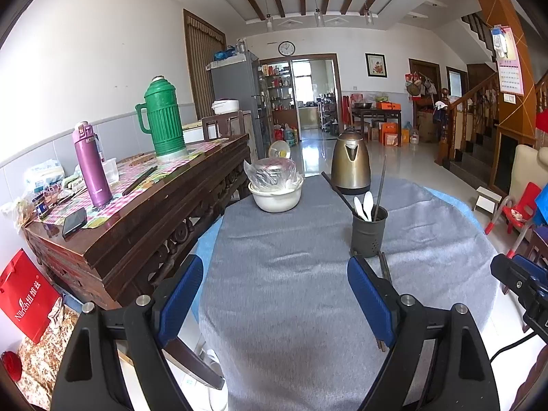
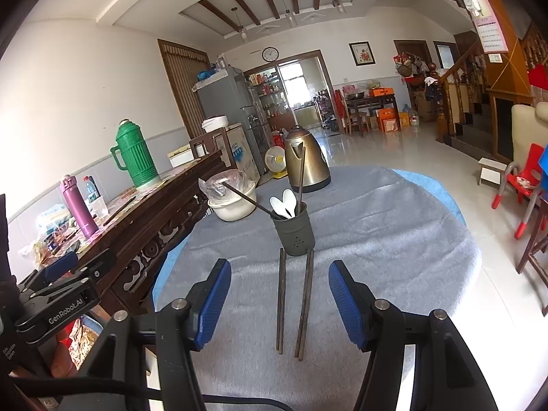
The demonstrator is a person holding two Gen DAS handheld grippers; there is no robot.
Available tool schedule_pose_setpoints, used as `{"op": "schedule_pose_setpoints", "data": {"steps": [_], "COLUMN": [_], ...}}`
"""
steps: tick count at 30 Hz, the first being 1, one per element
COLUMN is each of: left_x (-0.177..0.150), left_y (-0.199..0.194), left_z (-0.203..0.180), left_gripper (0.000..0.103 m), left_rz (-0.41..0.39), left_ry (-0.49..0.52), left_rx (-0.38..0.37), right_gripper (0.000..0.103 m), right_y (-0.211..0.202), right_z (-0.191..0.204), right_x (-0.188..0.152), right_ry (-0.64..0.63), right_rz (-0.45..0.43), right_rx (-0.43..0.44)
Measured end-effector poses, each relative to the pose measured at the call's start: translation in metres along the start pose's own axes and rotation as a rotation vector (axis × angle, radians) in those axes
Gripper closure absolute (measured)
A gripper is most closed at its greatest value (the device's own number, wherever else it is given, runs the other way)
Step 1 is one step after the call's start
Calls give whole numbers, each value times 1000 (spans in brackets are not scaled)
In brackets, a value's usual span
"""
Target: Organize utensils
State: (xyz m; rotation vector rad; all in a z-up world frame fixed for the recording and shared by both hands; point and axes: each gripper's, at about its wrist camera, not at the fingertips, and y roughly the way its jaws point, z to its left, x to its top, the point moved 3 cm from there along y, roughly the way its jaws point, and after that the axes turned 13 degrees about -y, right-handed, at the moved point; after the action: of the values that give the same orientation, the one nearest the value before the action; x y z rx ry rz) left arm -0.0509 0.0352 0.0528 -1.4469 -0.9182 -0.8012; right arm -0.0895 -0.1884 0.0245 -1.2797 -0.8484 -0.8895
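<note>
Dark utensil holder [image 2: 294, 233] stands upright mid-surface [image 2: 394, 239] on the grey cloth, w/ two white spoons [image 2: 285, 202] and two dark chopsticks [image 2: 301, 178] sticking out of it. Two more pairs of chopsticks [image 2: 293, 301] lie flat on the cloth just in front of the holder, side by side, ends nearly touching its base. Right hand-held gripper [image 2: 279, 303] hangs over them, released, nothing grasped. Left hand-held gripper [image 1: 274, 299] also spread wide, empty, beside it. Kettle [image 1: 350, 162] and cream bowl [image 1: 275, 197] sit behind the holder.
</note>
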Motion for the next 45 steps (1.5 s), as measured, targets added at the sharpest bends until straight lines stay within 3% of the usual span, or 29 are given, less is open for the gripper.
{"op": "schedule_pose_setpoints", "data": {"steps": [28, 45], "left_x": [-18, -42], "left_y": [21, 72], "left_z": [10, 30], "left_gripper": [16, 16], "left_rz": [66, 190], "left_ry": [-24, -85], "left_rx": [14, 39], "right_gripper": [39, 39], "right_y": [15, 56], "right_z": [11, 11], "right_x": [-13, -17], "right_ry": [-6, -8], "right_rz": [44, 131], "right_rx": [22, 10]}}
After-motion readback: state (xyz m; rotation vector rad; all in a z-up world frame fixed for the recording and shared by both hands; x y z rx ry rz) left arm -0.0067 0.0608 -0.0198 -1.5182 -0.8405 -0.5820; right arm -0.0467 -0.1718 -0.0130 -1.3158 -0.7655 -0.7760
